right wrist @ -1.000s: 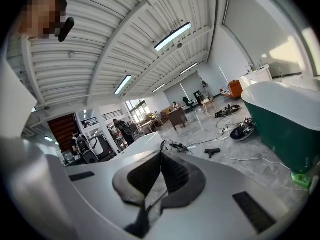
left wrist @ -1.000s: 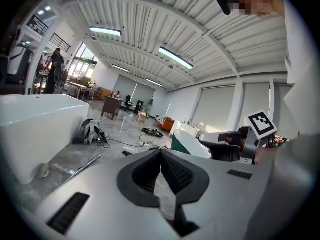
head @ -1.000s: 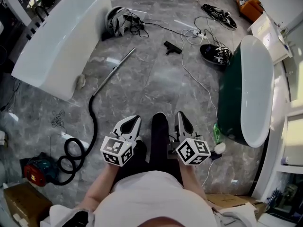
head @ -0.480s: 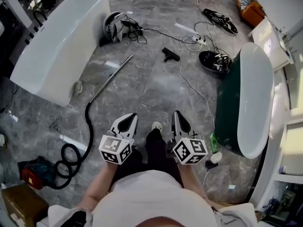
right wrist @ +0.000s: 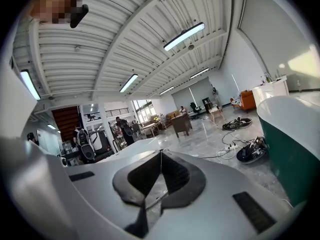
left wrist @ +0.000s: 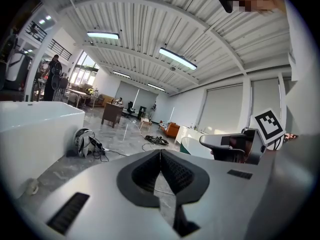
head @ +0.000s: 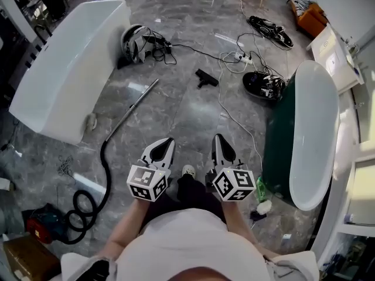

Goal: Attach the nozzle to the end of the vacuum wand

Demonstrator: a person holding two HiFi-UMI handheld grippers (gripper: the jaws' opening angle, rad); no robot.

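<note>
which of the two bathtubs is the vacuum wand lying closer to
The all-white rectangular bathtub at the head view's left: the wand lies on the floor beside it. The oval bathtub with the dark green outside stands at the right.

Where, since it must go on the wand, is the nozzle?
In the head view, the black nozzle lies on the floor above centre, right of the wand, left of the green bathtub.
</note>
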